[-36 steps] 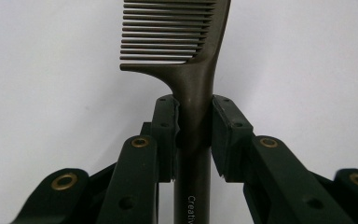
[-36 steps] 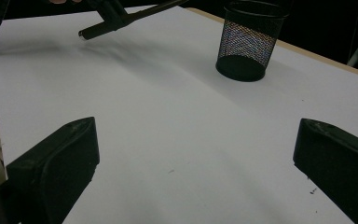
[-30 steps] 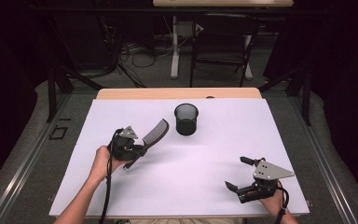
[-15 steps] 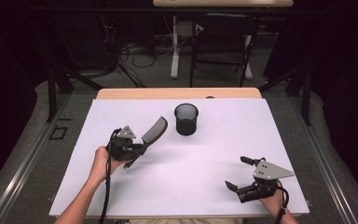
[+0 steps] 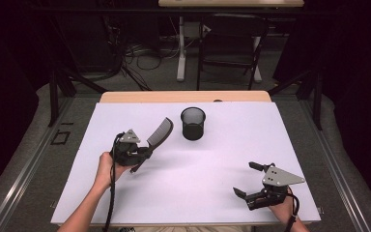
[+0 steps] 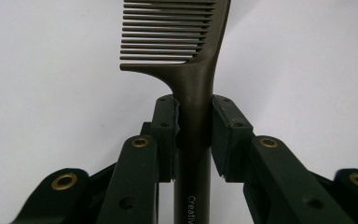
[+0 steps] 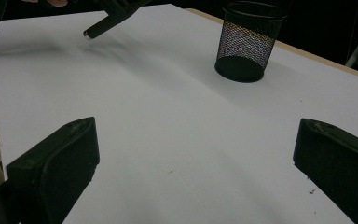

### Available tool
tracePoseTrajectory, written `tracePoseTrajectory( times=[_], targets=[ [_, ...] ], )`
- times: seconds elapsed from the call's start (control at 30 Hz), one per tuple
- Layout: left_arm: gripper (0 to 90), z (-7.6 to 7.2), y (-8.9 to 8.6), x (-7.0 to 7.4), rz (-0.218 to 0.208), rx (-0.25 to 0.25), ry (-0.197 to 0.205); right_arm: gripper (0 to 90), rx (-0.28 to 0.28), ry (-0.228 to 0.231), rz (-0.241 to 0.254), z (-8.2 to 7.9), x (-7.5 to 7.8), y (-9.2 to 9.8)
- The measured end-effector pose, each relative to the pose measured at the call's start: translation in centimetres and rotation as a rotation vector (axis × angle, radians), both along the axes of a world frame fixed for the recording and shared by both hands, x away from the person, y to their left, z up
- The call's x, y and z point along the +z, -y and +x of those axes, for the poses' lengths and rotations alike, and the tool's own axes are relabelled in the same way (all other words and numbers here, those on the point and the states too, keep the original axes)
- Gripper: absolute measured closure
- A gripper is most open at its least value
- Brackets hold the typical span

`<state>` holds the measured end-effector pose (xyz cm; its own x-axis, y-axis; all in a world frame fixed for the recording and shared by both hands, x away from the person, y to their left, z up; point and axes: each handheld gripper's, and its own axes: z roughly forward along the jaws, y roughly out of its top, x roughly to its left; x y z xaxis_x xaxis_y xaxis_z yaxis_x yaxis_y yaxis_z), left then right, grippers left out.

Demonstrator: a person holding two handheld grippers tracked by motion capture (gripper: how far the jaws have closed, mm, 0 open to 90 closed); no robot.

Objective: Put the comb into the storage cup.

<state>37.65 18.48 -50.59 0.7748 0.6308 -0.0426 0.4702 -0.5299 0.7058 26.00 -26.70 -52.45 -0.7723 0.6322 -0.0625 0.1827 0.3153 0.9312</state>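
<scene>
Now left gripper [image 5: 142, 151] clamped on the dark comb [image 5: 158, 132] handle, teeth pointing far-right toward the mesh cup [image 5: 193, 123], right gripper [image 5: 250, 180] near right, jaws wide apart, empty.

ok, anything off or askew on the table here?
Nothing stands out. The comb sits straight in the left gripper, the mesh cup stands upright and the right gripper is open.

The left gripper [image 5: 142, 151] is held at the near left, jaws clamped; the right gripper [image 5: 248, 180] is held at the near right, jaws wide apart.
</scene>
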Motion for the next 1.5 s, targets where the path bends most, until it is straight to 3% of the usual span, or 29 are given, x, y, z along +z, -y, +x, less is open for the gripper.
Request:
tracePoseTrajectory(
  times=[0.27, 0.77, 1.27, 1.5],
  targets=[
    [72.5, 0.16, -0.05, 0.02, -0.034, 0.051, 0.026, 0.0, -0.001, -0.002, 0.004, -0.01, 0.01, 0.04],
    [72.5, -0.05, -0.14, 0.26, -0.074, 0.067, 0.060, 0.0, -0.005, -0.008, 0.004, 0.04, 0.02, -0.03],
    [72.5, -0.35, 0.20, 0.71, -0.126, 0.091, 0.140, 0.0, -0.001, -0.010, 0.004, 0.07, 0.01, 0.03],
    [72.5, -0.34, -0.02, 0.68, -0.149, 0.104, 0.152, 0.0, 0.012, -0.007, 0.006, 0.03, 0.03, -0.05]
  ],
)
